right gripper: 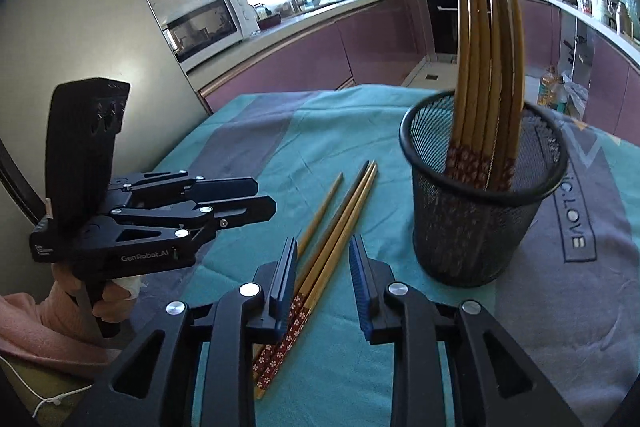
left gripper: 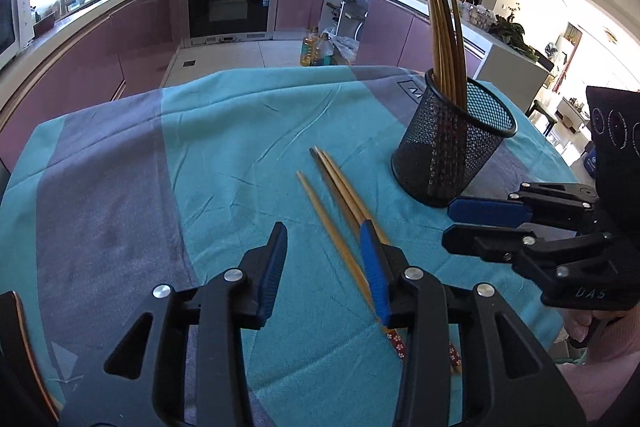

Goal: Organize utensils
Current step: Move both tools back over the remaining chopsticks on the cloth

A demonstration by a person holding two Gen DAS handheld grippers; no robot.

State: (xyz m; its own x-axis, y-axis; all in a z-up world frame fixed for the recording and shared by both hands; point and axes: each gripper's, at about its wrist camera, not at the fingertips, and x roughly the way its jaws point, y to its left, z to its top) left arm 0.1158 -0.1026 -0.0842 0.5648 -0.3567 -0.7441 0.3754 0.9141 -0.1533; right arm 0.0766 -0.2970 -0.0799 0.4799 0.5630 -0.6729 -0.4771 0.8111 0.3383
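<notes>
Tablecloth (right gripper: 248,147) chopsticks' (right gripper: 320,255) patterned ends hide beneath both parted, empty hand-held grippers (left gripper: 324,259) (right gripper: 324,267).

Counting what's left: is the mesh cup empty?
No, the mesh cup holds several chopsticks standing upright.

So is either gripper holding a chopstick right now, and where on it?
No. The left gripper and right gripper are both open and empty. The loose chopsticks lie on the cloth; the rest stand in the mesh cup.
</notes>
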